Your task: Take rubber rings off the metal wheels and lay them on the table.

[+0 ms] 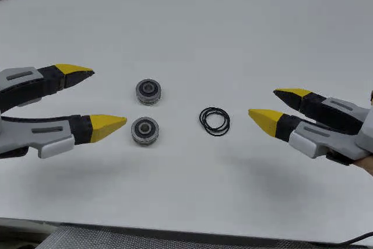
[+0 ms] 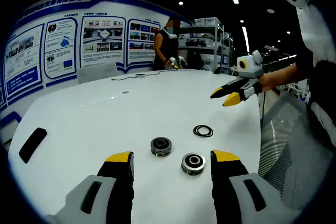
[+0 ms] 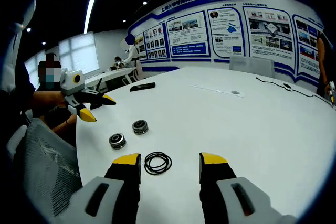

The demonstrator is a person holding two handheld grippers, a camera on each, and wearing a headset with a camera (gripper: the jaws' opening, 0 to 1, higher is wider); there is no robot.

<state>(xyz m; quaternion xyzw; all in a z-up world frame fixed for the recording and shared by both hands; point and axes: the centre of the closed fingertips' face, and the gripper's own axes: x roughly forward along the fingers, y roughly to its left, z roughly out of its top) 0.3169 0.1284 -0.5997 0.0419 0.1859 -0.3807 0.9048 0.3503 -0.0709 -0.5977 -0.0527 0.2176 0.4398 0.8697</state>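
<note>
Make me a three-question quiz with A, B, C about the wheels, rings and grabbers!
1. Where are the black rubber rings? A) around a wheel B) loose on the table C) in a gripper
2. How many metal wheels? A) one B) two C) four
3. The left gripper is: A) open and empty B) shut on a ring C) shut on a wheel
Answers: 1 B, they lie flat on the white top; 2 B, two sit side by side; 3 A, its jaws stand apart with nothing between.
</note>
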